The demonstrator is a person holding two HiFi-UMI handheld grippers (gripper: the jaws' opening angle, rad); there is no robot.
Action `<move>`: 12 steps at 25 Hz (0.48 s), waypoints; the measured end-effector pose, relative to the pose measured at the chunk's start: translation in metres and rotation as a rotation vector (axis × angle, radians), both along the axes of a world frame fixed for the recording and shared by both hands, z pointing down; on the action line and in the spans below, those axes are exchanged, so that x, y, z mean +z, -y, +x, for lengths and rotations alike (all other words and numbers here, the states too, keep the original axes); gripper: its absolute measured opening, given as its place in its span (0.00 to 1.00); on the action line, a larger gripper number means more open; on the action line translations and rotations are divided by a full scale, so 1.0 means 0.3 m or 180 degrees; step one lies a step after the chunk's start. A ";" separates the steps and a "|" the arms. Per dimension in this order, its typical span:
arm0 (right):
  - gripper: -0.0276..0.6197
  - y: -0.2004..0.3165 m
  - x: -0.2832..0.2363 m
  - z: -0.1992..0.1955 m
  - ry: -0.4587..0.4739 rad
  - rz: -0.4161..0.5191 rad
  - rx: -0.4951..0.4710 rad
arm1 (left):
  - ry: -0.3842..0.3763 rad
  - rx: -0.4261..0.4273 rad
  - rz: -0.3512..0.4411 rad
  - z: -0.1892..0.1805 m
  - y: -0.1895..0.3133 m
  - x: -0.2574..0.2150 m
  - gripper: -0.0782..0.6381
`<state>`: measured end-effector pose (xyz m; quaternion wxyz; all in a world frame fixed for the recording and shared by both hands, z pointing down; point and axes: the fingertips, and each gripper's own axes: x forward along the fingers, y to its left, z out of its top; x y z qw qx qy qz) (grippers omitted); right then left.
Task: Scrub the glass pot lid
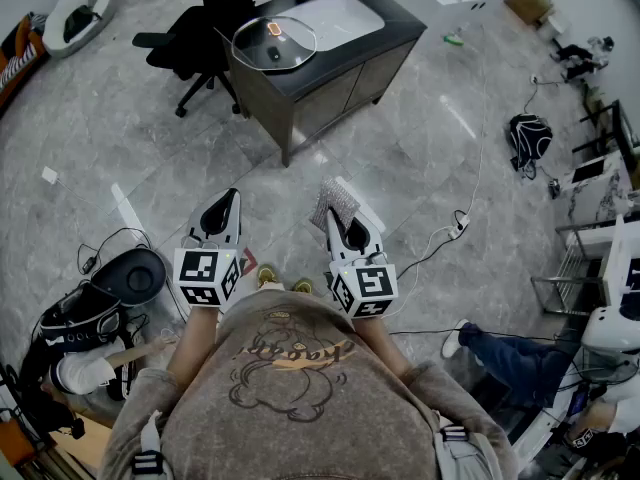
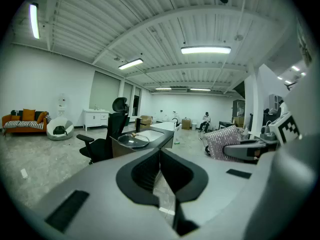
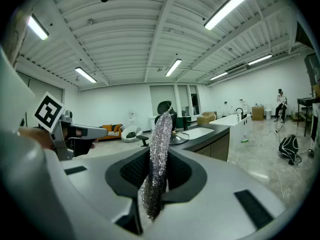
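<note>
A glass pot lid (image 1: 274,40) with a dark knob lies on the dark counter (image 1: 400,30) of a sink cabinet far ahead; it also shows in the left gripper view as the lid (image 2: 132,140). My left gripper (image 1: 221,211) is shut with nothing between its jaws, held over the floor well short of the cabinet. My right gripper (image 1: 343,213) is shut on a silvery scrub cloth (image 1: 335,202), which stands upright between the jaws as the cloth (image 3: 159,159). The left gripper (image 3: 75,132) is visible from the right one.
A black office chair (image 1: 205,23) stands left of the cabinet. A white sink basin (image 1: 335,16) is set in the counter. Cables and a power strip (image 1: 460,225) lie on the floor at right, a black backpack (image 1: 528,133) farther right. Bags and gear (image 1: 95,313) sit at lower left.
</note>
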<state>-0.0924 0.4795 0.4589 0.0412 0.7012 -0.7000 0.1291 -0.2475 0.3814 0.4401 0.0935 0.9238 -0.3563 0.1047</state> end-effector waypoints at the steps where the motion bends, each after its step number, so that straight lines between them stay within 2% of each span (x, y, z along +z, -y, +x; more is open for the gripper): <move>1: 0.18 0.005 0.001 -0.002 0.0009 0.0005 0.0000 | 0.0000 0.0006 0.0001 0.001 0.004 -0.001 0.13; 12: 0.18 0.054 -0.019 -0.034 0.0083 0.0151 0.0032 | 0.0017 0.0156 -0.0031 -0.004 0.059 0.026 0.13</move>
